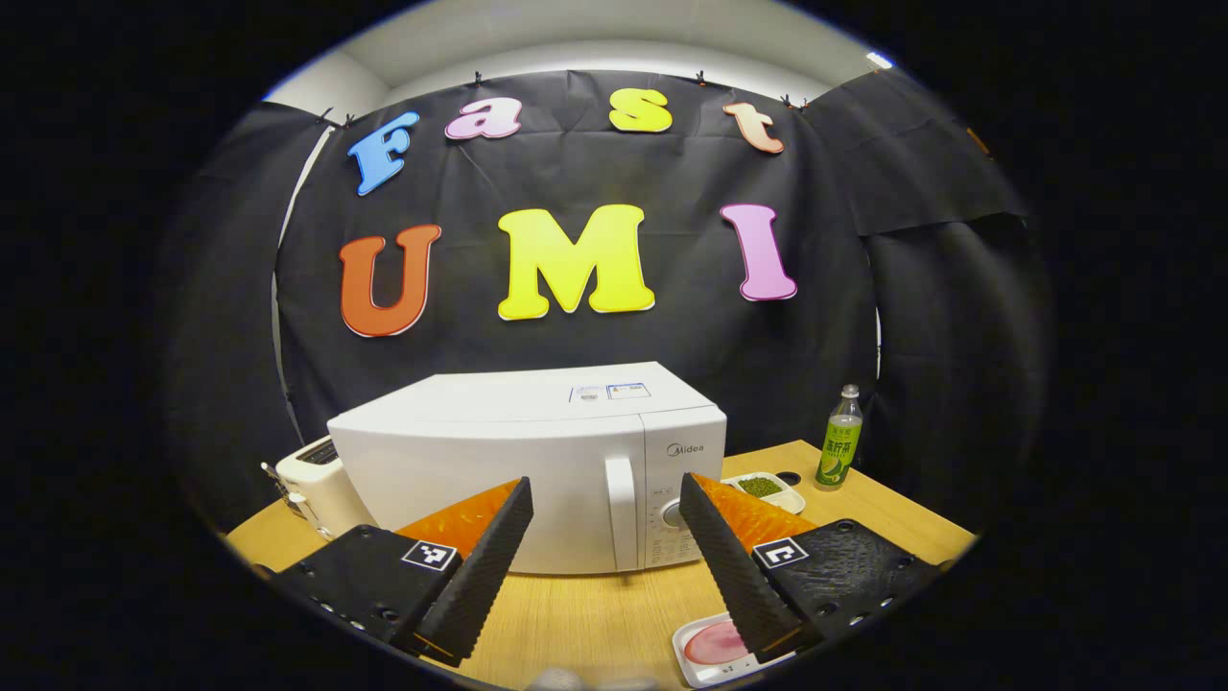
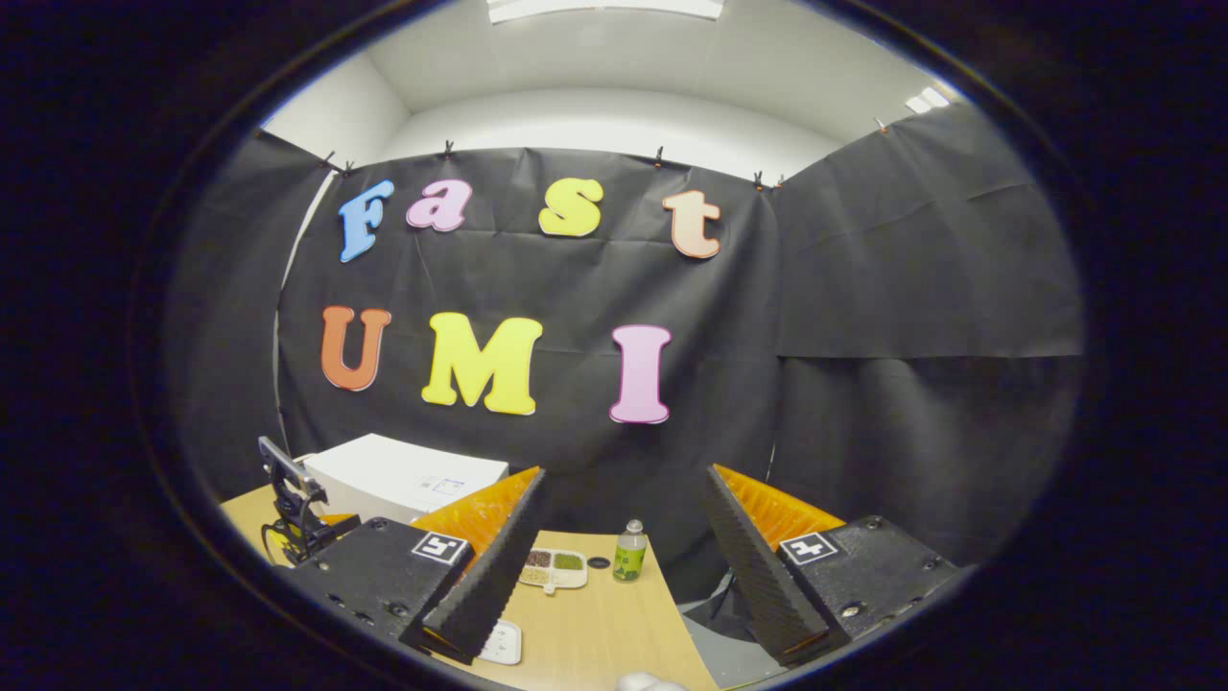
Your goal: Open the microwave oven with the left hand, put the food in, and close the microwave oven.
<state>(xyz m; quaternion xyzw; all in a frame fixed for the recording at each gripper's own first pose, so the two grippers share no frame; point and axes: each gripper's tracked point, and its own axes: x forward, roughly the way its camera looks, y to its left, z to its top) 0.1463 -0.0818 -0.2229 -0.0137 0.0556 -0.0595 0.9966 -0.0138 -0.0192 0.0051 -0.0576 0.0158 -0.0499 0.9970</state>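
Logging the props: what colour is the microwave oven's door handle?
White, like the microwave oven; its door handle shows best in the left gripper view.

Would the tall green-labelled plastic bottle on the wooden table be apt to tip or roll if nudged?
The tall green-labelled plastic bottle stands upright, tall and narrow, so a nudge near its cap would probably tip it. Its round body would then likely roll across the wooden table. How full, hence how heavy, is unclear.

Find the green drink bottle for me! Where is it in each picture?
Left gripper view: the green bottle stands far right on the wooden table, right of the closed microwave.
Right gripper view: the bottle sits low in the middle, between the open fingers, beside the divided dish.
Shared landmark: the white microwave, at left there.
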